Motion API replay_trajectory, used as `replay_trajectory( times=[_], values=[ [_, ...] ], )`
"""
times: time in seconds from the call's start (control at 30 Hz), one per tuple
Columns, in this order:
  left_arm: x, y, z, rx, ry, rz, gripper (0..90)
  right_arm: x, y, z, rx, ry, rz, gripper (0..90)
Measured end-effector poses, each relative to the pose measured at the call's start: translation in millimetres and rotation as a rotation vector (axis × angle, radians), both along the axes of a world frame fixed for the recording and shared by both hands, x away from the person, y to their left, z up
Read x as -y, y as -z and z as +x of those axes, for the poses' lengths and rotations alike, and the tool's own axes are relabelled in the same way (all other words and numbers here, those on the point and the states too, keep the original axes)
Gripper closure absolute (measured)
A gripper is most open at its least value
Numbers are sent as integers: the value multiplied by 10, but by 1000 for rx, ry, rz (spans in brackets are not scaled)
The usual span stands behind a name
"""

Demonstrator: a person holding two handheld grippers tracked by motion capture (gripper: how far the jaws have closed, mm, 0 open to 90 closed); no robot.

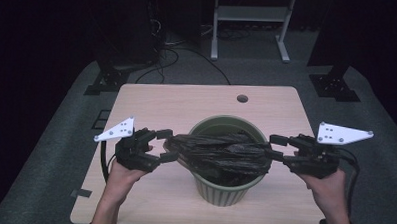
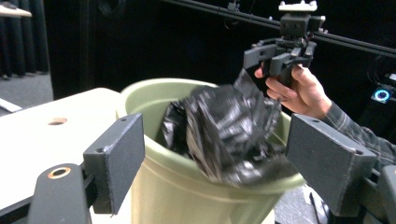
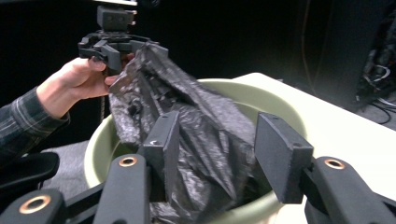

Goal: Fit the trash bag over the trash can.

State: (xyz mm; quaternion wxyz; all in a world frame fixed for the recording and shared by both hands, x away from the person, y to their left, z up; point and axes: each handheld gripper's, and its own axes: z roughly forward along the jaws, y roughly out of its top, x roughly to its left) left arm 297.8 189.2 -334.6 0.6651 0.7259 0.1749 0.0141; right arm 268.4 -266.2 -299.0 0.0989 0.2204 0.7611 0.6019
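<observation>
A pale green bin [image 1: 222, 193] stands mid-table with a crumpled black plastic bag [image 1: 220, 150] lying across its mouth. My left gripper [image 1: 166, 145] is at the bag's left end and my right gripper [image 1: 275, 147] at its right end. In the left gripper view the bag [image 2: 224, 126] slumps into the bin [image 2: 187, 186] beyond my wide-apart jaws [image 2: 219, 144], and the right gripper [image 2: 280, 53] is at the bag's far tip. In the right gripper view my jaws [image 3: 224, 144] stand apart around the bag [image 3: 196, 121] without pinching it. The left gripper [image 3: 119, 49] is at the raised far end.
The light wooden table [image 1: 187, 101] has a round hole [image 1: 242, 99] near its far edge. Behind it on the grey floor are a white frame [image 1: 249, 23], black stand feet [image 1: 105, 81] and loose cables [image 1: 173, 53]. The surroundings are dark.
</observation>
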Motion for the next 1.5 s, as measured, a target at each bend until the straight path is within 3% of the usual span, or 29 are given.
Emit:
replay_trajectory(
  times=[0.13,0.2,0.33,0.4,0.47,0.6,0.83,1.0,1.07,1.2,1.27,1.33,1.5],
  values=[
    [41,64,-30,-15,21,25,193,-144,38,-2,10,-47,-26,541],
    [63,82,-28,-20,39,33,246,-230,51,4,19,-61,-51,561],
    [100,92,-18,-23,77,35,438,-413,82,32,29,-91,-103,624],
    [108,87,-13,-21,95,47,542,-494,100,41,33,-91,-156,755],
    [109,75,-17,-17,104,54,640,-524,104,45,48,-82,-175,878],
    [66,54,-18,-9,110,60,766,-448,64,88,37,-56,-141,900],
    [-78,20,18,-5,75,38,807,-127,0,265,26,63,-68,900],
    [-201,-16,48,2,46,9,875,61,26,430,-6,144,-46,900],
    [-255,-23,50,3,28,-9,871,110,64,479,-27,152,-41,900],
    [-205,-45,39,12,8,-25,638,87,118,471,-31,136,-46,900],
    [-117,-74,47,14,-3,-40,471,58,132,464,-30,125,-46,900],
    [-27,-118,57,31,-6,-43,390,42,139,462,-31,121,-43,900],
    [201,-253,73,51,61,-80,356,28,143,451,-37,113,-42,900]
  ],
)
